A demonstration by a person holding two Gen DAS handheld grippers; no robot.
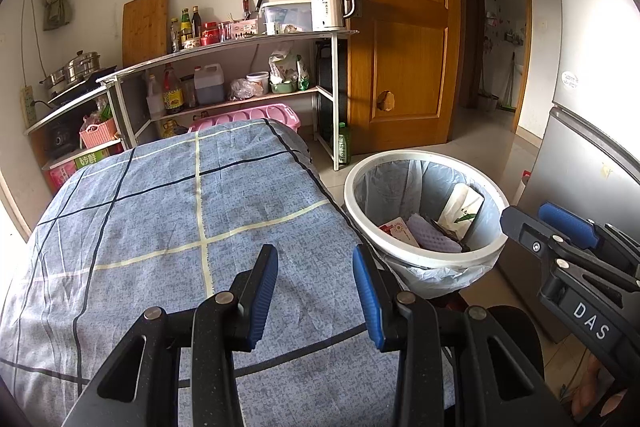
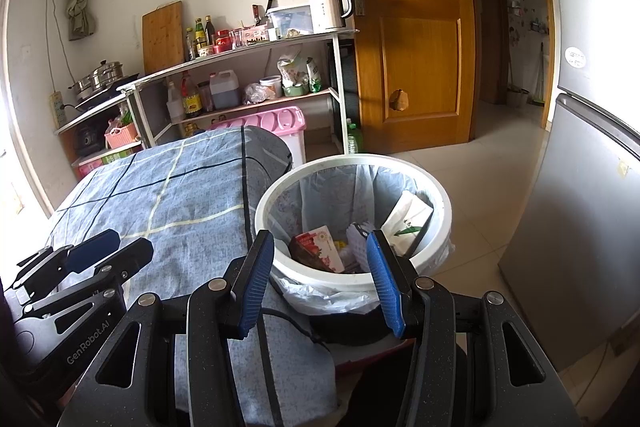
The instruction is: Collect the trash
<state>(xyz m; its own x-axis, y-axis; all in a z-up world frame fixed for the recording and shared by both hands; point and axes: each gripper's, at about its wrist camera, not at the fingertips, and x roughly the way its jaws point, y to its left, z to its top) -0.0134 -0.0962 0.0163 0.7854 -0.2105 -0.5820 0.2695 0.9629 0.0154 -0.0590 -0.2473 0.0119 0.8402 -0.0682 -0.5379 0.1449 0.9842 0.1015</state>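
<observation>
Matt checked cloth [image 1: 168, 211], glossy white plastic bin [image 2: 446, 211], thin plastic liner [image 2: 320, 295], varnished wooden door [image 1: 404, 39]

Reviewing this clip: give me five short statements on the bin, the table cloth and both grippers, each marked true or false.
1. The white bin has a plastic liner and holds trash. True.
2. The left gripper grips a wrapper. False: its jaws are apart with nothing between them.
3. The checked cloth has no trash lying on it in either view. True.
4. The bin lies tipped on its side. False: it stands upright beside the table.
5. The right gripper is shut on a carton. False: its jaws are open and empty; the red-and-white carton lies inside the bin.
</observation>
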